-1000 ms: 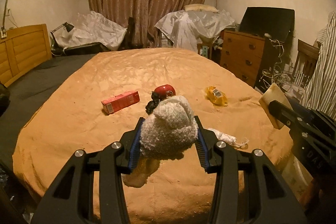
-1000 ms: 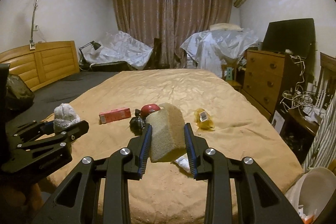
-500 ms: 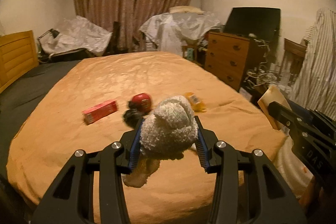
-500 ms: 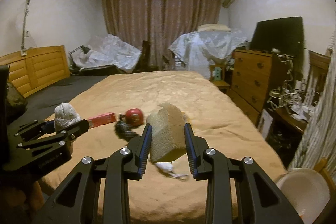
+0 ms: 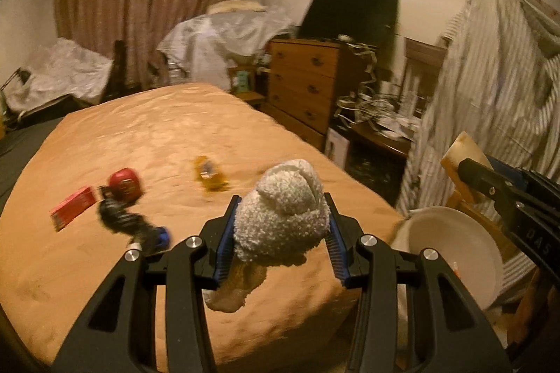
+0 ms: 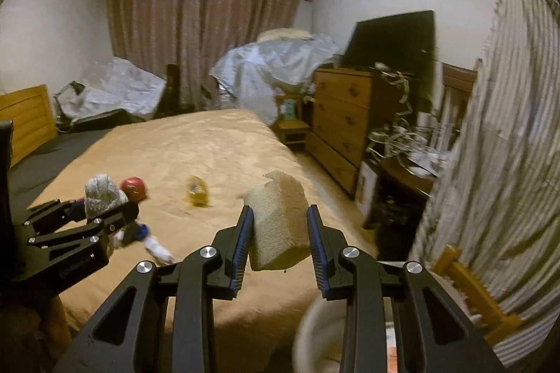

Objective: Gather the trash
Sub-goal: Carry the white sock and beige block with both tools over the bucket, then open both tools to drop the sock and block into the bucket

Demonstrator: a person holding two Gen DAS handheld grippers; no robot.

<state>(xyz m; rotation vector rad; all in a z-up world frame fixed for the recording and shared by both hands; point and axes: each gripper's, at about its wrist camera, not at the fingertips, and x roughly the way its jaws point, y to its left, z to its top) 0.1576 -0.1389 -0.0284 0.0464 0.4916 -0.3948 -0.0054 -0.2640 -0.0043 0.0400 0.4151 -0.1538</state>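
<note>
A dim bedroom, seen from two hand-held grippers raised side by side over the near corner of a bed with a tan cover.

The left gripper is closed on a fluffy white wad of cloth, its blue-edged pads pressing both sides; a limp tan scrap hangs beneath the wad. The right gripper is narrowed around a tan sponge-like wedge, held upright between its pads, the left pad touching and the right one close against it.

Beyond and to the left of the left gripper, more trash lies on the cover: a red box, a round red object just beside it, and a dark crumpled piece nearer the gripper. A yellow wrapper lies ahead, a little apart from the others. All are blurred.

Low and just to the right of the left gripper, past the bed's corner, sits a round white bin with an open mouth; it lies directly beneath the right gripper. Farther right hangs striped fabric, and ahead to the right stands a wooden chest of drawers.
</note>
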